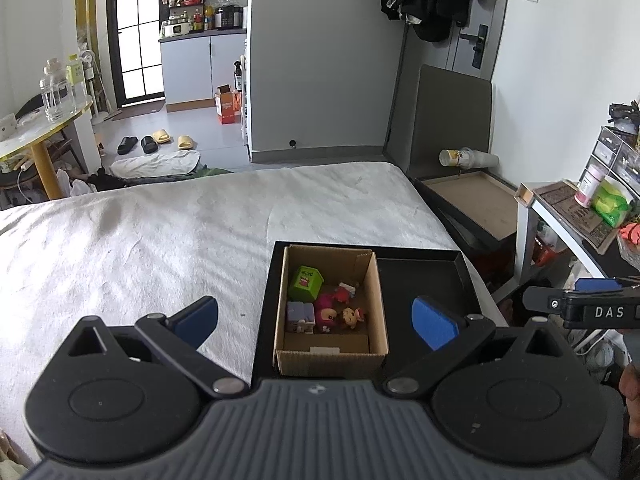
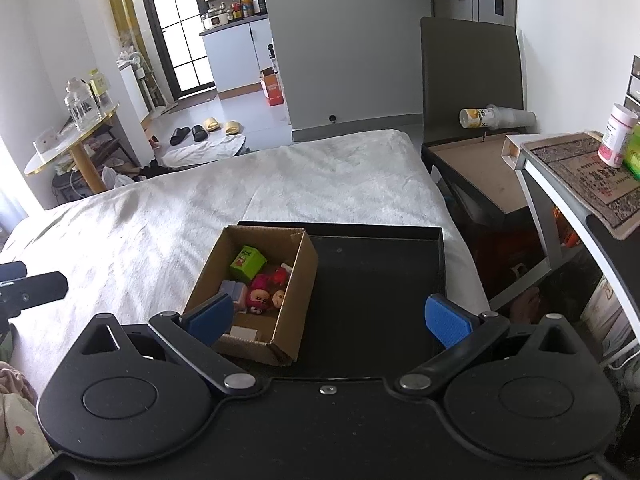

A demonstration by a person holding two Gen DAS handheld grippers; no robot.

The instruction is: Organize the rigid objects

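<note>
Toys, small and plastic (image 1: 320,304), already fill the brown cardboard box (image 1: 332,354) at twelve o'clock; both wide-open, empty claws, left (image 1: 316,320) and right (image 2: 340,320), should descend slowly, avoiding its walls.

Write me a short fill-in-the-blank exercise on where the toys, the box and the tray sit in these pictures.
1. The toys lie inside a ____ box.
2. The cardboard box stands in the ____ part of the black tray.
3. The tray rests on a bed with a ____ cover.
4. Both the left gripper and the right gripper are ____ and hold nothing.

Missing words: cardboard; left; white; open
</note>
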